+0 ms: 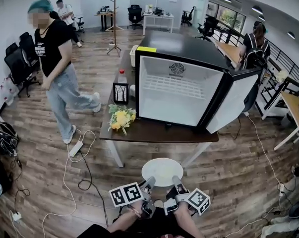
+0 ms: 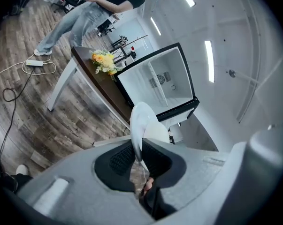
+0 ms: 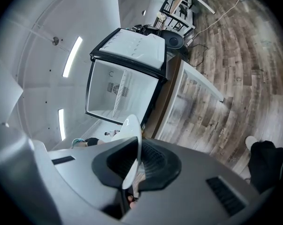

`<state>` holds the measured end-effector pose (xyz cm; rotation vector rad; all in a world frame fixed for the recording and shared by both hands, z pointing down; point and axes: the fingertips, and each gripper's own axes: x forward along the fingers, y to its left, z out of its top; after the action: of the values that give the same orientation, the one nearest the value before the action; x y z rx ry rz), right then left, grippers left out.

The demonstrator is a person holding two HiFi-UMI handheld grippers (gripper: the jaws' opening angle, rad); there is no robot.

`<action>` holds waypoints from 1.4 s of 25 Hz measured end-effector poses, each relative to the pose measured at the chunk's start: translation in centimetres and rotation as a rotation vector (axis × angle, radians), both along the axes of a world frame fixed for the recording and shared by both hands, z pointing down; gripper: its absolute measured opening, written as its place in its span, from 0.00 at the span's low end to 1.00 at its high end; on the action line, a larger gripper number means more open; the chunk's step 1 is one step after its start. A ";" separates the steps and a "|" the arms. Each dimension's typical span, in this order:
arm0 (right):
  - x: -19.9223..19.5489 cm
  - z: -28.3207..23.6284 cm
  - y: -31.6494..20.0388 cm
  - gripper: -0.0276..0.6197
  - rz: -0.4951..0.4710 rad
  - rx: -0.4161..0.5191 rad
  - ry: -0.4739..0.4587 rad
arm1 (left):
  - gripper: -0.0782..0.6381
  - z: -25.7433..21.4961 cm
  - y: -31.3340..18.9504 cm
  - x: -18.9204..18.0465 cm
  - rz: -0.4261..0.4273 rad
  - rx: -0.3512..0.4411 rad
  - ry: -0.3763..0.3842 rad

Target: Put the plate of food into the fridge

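The left gripper (image 1: 149, 184) is clamping the near-left rim of the white plate (image 1: 162, 171), and the right gripper (image 1: 176, 182) is clamping the near-right rim, both pairs of jaws pinching the thin edge. The round plate is lying flat, face up. It is extending ahead of the jaws toward the open mini fridge (image 1: 178, 86) on the dark table (image 1: 154, 132), well apart from it.

Right tool (image 3: 134, 159) clamped on plate (image 3: 132, 129) rim; open fridge (image 3: 123, 89) beyond, probably on table (image 3: 170, 97).

Left tool (image 1: 149, 184) and right tool (image 1: 177, 182) clamp side by side.
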<state>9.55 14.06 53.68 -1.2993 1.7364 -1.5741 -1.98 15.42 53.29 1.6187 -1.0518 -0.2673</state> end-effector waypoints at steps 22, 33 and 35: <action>7.9 1.4 -10.3 0.08 -0.067 -0.044 0.004 | 0.17 1.6 -9.9 7.9 -0.051 -0.029 0.017; 5.5 1.8 -15.3 0.08 -0.055 -0.056 0.010 | 0.17 2.1 -15.2 5.5 -0.030 -0.039 0.022; 4.9 1.8 -16.5 0.08 -0.051 -0.056 0.020 | 0.17 2.1 -16.6 4.9 -0.021 -0.039 0.025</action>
<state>14.49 -2.47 55.47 -1.3116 1.7617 -1.6545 2.88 -1.14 55.35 1.5663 -1.0487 -0.2787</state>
